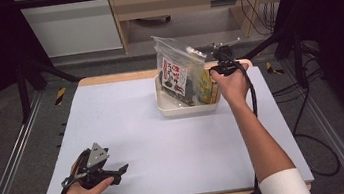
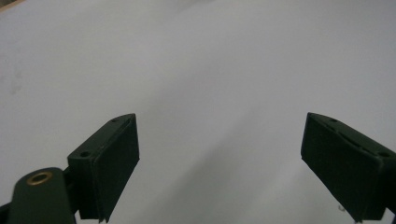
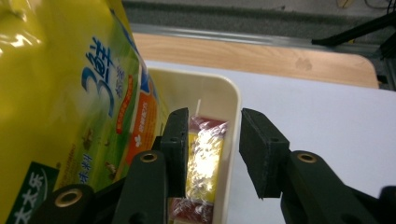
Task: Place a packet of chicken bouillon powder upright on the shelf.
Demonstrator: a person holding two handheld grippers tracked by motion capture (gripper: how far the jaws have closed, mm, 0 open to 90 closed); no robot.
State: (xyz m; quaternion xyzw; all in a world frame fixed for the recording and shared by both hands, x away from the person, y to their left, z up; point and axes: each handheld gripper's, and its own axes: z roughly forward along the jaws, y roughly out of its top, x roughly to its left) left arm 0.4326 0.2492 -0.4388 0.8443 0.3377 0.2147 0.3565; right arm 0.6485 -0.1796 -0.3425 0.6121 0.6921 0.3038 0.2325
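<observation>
Your right gripper stands at the right wall of the shallow cream plastic tray, jaws parted and straddling that wall: one jaw sits inside the tray, the other outside over the pale lavender table mat, and neither pad seems to press on anything, though the angle is tight enough that you should check. Just beyond the inner jaw, low in the middle of the right gripper view, lies the small clear-wrapped yellow-and-red snack packet, its long axis running away from the jaws along the tray wall and its far end pointing to the tray's back corner. To its left leans the large glossy yellow printed bag, upright and touching the inner jaw's side. In the high view the tray sits upper right of centre, with a clear zip bag holding a red-and-white label rising from it. Your left gripper rests at lower left, jaws wide and empty, well apart from the tray, so the right hand is much the nearer.
</observation>
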